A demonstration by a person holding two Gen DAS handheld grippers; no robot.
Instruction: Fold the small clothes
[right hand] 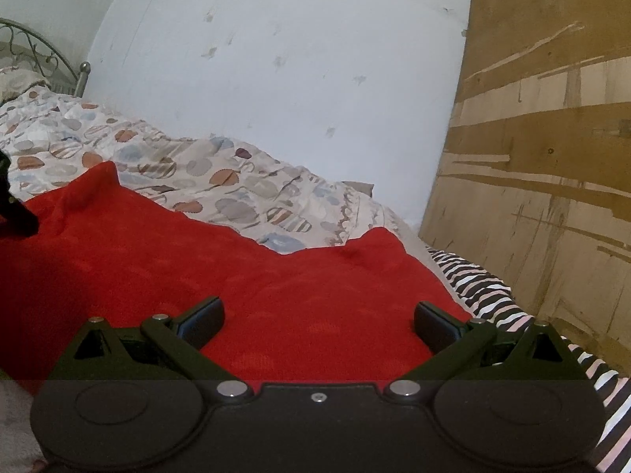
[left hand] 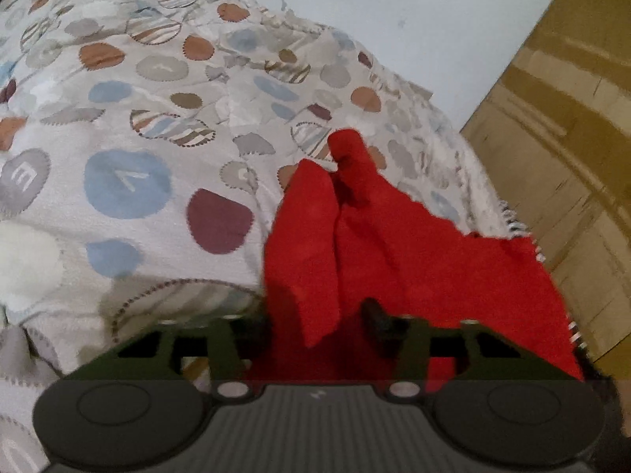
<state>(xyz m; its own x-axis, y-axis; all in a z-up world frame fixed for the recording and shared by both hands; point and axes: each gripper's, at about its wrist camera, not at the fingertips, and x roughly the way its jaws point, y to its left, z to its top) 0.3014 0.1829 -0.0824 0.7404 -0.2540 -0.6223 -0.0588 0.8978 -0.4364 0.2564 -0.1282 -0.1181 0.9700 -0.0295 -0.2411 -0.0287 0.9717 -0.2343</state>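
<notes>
A small red garment (left hand: 386, 236) lies on the patterned bedspread (left hand: 130, 126). My left gripper (left hand: 321, 323) is shut on a bunched edge of the red garment, which drapes over and hides its left finger; the right fingertip (left hand: 374, 313) shows. In the right wrist view the red garment (right hand: 244, 272) spreads flat on the bed. My right gripper (right hand: 317, 321) is open, its pads (right hand: 203, 321) wide apart just above the cloth and holding nothing. The left gripper shows as a dark shape (right hand: 15, 213) at the left edge, on the garment's far corner.
A striped black-and-white cloth (right hand: 512, 311) lies along the bed's right edge. A brown cardboard board (right hand: 544, 157) stands at the right. A white wall (right hand: 276, 79) is behind the bed, and a metal headboard (right hand: 39, 51) is at the far left.
</notes>
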